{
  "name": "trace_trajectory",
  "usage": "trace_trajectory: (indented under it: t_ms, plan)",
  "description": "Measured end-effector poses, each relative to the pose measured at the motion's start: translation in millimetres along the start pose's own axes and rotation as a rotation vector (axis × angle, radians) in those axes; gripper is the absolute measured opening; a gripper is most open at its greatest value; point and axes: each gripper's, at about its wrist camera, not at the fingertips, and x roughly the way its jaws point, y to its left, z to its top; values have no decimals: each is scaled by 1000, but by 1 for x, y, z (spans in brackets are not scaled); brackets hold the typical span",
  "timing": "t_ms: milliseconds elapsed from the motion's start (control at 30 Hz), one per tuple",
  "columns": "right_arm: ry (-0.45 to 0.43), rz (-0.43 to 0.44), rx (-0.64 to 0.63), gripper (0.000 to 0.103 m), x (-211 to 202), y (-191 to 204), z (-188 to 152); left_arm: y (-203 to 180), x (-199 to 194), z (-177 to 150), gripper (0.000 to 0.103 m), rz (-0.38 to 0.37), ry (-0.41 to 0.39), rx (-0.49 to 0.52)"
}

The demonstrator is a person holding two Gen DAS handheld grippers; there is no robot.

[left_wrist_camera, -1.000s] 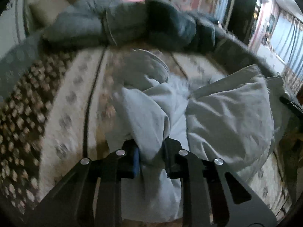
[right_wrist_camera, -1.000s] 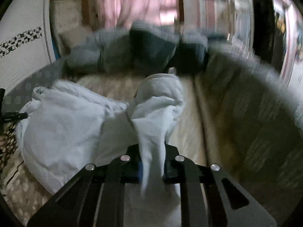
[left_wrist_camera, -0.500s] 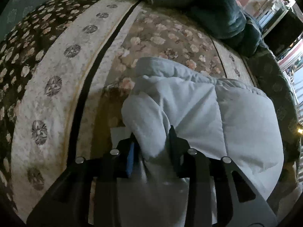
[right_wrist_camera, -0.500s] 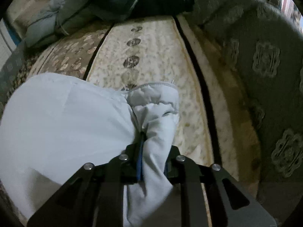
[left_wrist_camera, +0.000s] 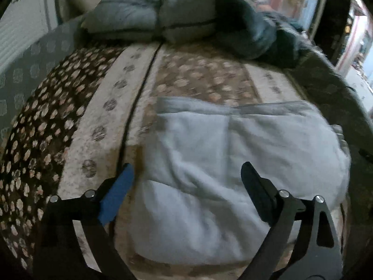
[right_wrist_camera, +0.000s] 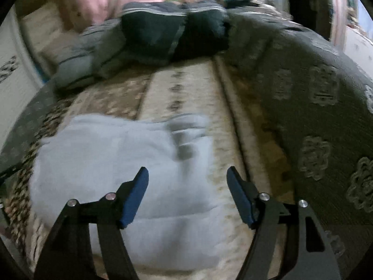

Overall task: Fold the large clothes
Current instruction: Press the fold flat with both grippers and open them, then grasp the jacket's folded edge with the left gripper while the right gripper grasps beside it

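A bed (left_wrist_camera: pixel 98 121) covered by a patterned spread in cream, brown and floral bands is filling both views, with a heap of grey and dark blue bedding (left_wrist_camera: pixel 186 21) lying across its far end. On the spread, nearer the cameras, a pale blue padded garment (left_wrist_camera: pixel 233 168) is lying folded into a broad, puffy bundle, its surface blurred in both views. In the left wrist view the left claw (left_wrist_camera: pixel 186 177) is hanging over the garment's near left part with its jaws spread wide; they have just been opening, and nothing is being pinched between them, the blue-padded finger standing over the spread just beside the garment's left edge and the dark finger over the fabric. In the right wrist view the right claw (right_wrist_camera: pixel 187 182) is likewise standing open, its jaws having just been opening, above the garment's (right_wrist_camera: pixel 112 163) right side, the left finger over the cloth and the right finger over the bare spread.
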Motion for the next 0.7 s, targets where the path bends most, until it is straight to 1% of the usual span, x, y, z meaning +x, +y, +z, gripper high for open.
trace_trajectory:
  t_ms: [67,100,167,267,300,333,367,400,433,467,500,533,567,633,667,700]
  plan:
    - [26,50,-21,70,5,25,-1,-24,-6,-4,96,-57,4,-2]
    - [36,62,-32,70,10,36,0,-37,-5,-5,96,-84,17,-7]
    - [40,67,-44,70,19,59,4,-60,1,-4,96,-110,39,-1]
    - [49,91,-20,70,37,77,12,-96,24,2,94,-80,71,39]
    - [66,100,-2,70,47,84,16,-105,32,5,89,-69,81,49]
    - [83,110,11,69,57,88,20,-113,41,7,76,-70,98,58]
    - [98,115,12,64,68,94,24,-121,53,12,67,-85,131,69]
    - [116,112,1,43,76,99,26,-127,65,17,51,-91,162,75]
    - [140,105,-18,27,87,106,29,-131,73,21,42,-92,185,76]
    - [159,101,-35,10,94,112,30,-132,84,24,39,-87,196,66]
    - [198,88,-59,10,112,120,31,-131,93,27,35,-86,211,48]
    - [219,70,-69,9,122,124,30,-130,109,33,31,-88,241,18]
    - [235,56,-77,8,129,126,30,-130,118,35,29,-80,258,14]
    - [287,39,-72,7,152,126,32,-127,145,39,20,-45,315,20]
    - [308,39,-62,5,160,123,34,-126,153,39,18,-36,340,19]
    - [343,37,-47,2,172,119,36,-124,161,40,12,-23,363,21]
